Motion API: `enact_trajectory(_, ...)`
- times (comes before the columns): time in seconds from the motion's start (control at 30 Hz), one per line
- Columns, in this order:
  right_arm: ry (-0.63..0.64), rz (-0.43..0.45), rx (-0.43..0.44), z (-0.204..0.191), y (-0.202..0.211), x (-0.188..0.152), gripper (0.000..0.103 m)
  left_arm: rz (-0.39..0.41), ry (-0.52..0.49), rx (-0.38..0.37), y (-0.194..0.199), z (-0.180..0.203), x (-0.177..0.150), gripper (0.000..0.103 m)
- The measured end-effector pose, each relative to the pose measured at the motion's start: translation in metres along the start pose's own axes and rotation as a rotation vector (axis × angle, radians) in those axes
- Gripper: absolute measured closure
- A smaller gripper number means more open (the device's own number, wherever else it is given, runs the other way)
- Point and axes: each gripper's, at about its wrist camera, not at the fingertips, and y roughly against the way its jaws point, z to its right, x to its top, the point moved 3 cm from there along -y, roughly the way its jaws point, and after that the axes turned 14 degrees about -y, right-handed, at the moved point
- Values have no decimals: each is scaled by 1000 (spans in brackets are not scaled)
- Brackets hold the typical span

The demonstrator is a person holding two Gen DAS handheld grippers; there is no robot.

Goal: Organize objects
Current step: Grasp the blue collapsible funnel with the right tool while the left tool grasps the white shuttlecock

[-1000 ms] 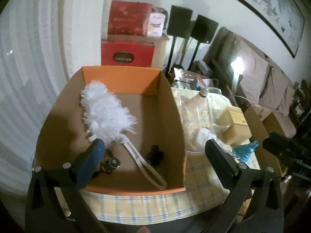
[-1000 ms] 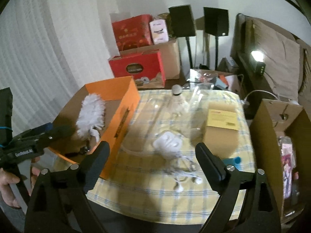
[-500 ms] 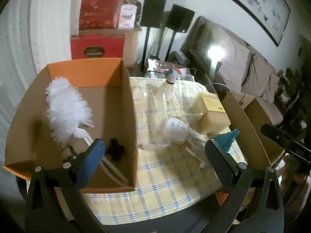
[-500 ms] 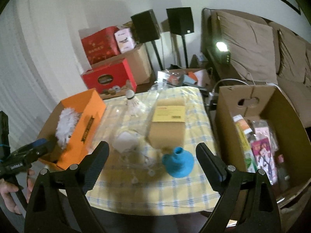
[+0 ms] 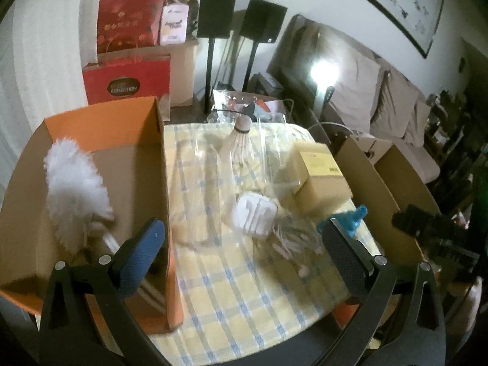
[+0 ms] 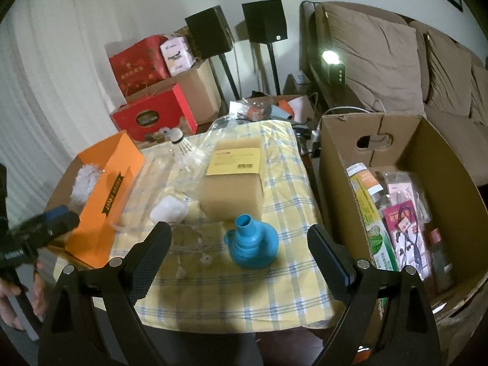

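Hovering over the table w/ its checked cloth, the right gripper had its jaws spread wide, nothing between the pads. Blue vase sat on the cloth right btwn the two fingertips in the right wrist view, lying over on its side, neck toward the tan box just behind it. White earbud case lay to the left of the vase, its cord trailing toward the near edge. Shuttlecock stood further back by some clear plastic wrap. Left gripper was also released, empty, jaws wide; earbud case just beyond its fingertips, blue vase peeking behind the right finger. Orange box at the table's left held a white duster. Big cardboard box on the right was full of packets
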Motion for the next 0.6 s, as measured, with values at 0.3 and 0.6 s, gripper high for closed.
enact_trajectory(0.3,23,-51,-41,7,-31,-5,32,-66,32,-3,-42,-10,54,0)
enact_trajectory(0.6,30,-92,-52,8,-59,-8,46,-124,37,64,-96,-22,97,0)
